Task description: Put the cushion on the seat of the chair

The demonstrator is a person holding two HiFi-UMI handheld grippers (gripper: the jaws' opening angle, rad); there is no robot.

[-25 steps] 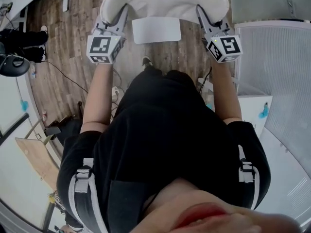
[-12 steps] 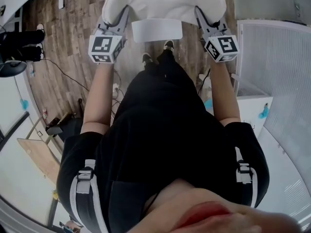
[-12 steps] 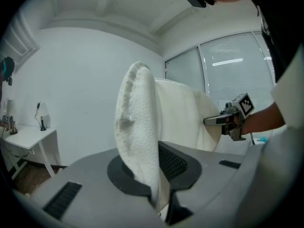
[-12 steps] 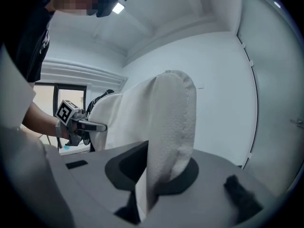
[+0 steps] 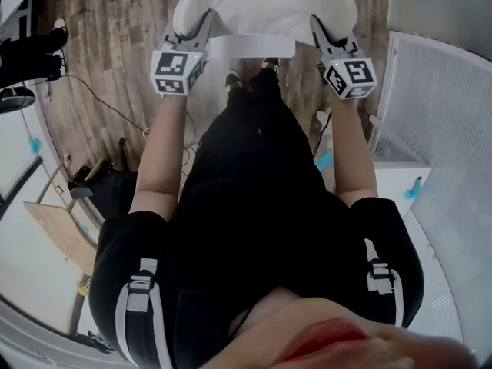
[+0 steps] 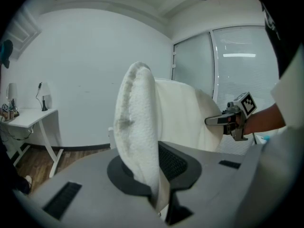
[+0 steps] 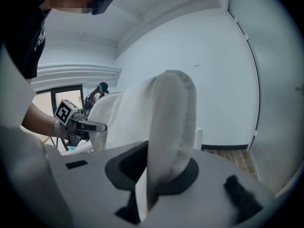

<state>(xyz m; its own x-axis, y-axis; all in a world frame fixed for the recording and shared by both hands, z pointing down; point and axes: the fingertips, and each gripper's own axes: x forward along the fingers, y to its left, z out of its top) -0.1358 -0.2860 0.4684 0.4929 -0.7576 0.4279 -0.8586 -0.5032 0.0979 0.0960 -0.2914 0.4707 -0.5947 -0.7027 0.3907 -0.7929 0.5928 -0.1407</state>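
A thick white cushion (image 5: 265, 4) is held flat between both hands at the top of the head view, over the white chair seat (image 5: 252, 48), of which only a strip shows below the cushion's near edge. My left gripper (image 5: 201, 31) is shut on the cushion's left edge, and my right gripper (image 5: 320, 31) is shut on its right edge. In the left gripper view the fleecy cushion edge (image 6: 138, 137) stands pinched between the jaws, with the right gripper (image 6: 216, 120) across it. The right gripper view shows the cushion edge (image 7: 171, 132) clamped likewise, with the left gripper (image 7: 95, 126) opposite.
Wooden floor (image 5: 115, 60) lies round the chair, with cables (image 5: 100, 118) at the left. A white cabinet (image 5: 400, 171) and a ribbed panel (image 5: 446, 106) stand at the right. A white desk (image 6: 28, 118) stands by the wall. The person's shoes (image 5: 233, 79) are just before the seat.
Both grippers have sunk with the cushion toward the chair seat. The cushion now covers more of the seat, and the person has stepped closer.
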